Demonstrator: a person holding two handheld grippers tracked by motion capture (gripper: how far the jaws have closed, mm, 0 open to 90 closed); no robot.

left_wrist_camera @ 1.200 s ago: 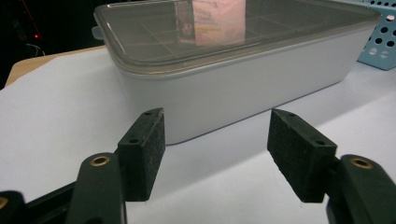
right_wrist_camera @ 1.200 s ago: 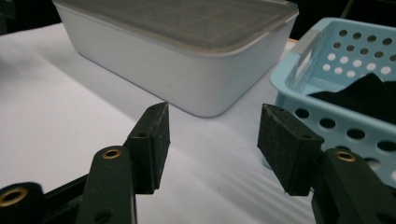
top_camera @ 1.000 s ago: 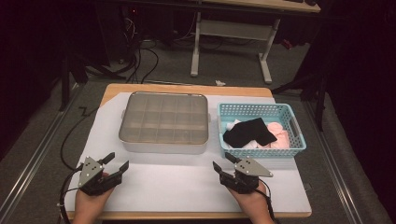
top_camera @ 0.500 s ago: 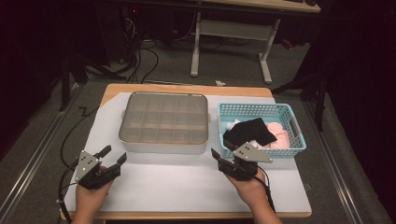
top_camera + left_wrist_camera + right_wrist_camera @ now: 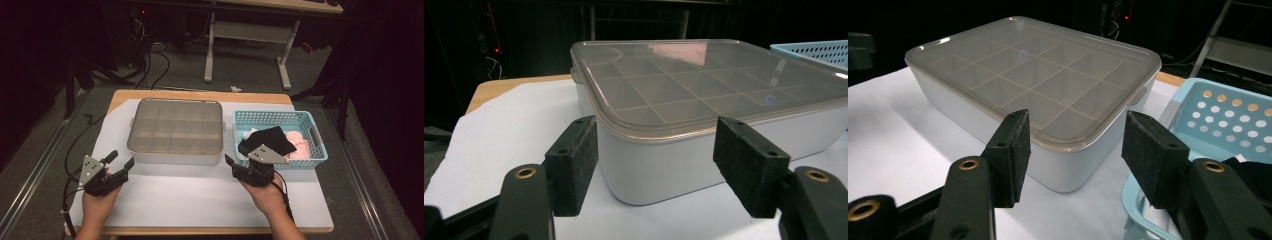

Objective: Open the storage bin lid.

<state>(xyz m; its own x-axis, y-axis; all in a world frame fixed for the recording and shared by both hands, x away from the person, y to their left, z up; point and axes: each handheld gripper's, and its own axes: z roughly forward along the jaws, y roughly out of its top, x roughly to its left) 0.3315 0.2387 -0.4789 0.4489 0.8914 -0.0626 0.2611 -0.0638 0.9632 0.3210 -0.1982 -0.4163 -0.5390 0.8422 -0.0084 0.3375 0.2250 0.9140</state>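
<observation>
Both grippers spread, holding nothing. Left gripper (image 5: 121,162) near desk (image 5: 200,95) front-left corner; right gripper (image 5: 236,154) at the lidded box's (image 5: 176,130) front-right corner, beside blue basket (image 5: 320,150). Box sits mid-desk, toward back edge.

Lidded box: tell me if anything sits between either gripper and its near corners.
Nothing visible does. The left gripper and right gripper both stand open, facing the lidded box across bare white paper. The blue basket sits beside the right gripper, not in its way.
</observation>
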